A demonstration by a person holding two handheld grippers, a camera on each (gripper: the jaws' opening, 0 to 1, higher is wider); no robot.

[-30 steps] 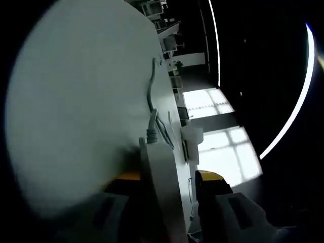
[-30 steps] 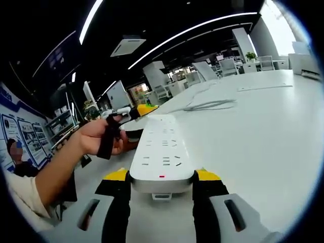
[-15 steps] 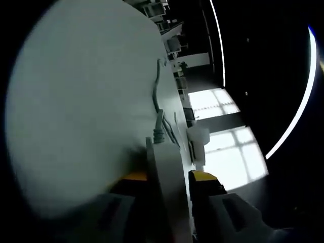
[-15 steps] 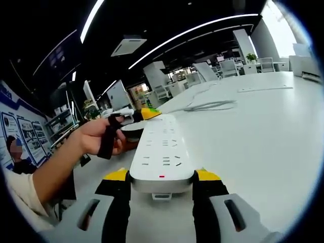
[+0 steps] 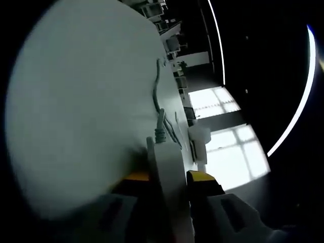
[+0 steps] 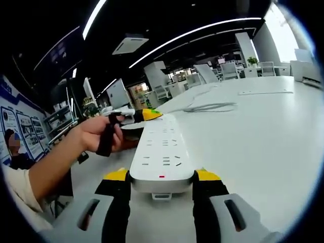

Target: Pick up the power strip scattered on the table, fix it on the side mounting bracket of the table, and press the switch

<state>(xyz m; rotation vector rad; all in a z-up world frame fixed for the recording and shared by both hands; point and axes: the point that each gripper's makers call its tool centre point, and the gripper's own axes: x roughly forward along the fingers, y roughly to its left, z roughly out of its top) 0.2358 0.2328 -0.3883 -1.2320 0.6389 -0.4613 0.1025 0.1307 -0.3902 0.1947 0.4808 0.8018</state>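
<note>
Left gripper view: my left gripper is clamped on the power strip, which stands on edge between my two yellow-tipped jaws; both tips press its sides. The white table fills the left half, rolled steeply with my hand. The strip's grey cord runs from the strip's far end across the tabletop toward the far edge. A small white box sits just past the table edge, right of the cord. Bright windows lie beyond it.

Right gripper view: my right gripper grasps the near end of the power strip, jaws tight against both long sides. The strip lies socket-face up, its far end pointing away over the table. At that far end, my hand holds the left gripper, its yellow tips at the strip. The cord curls on the tabletop farther off. Chairs and desks stand in the far room.
</note>
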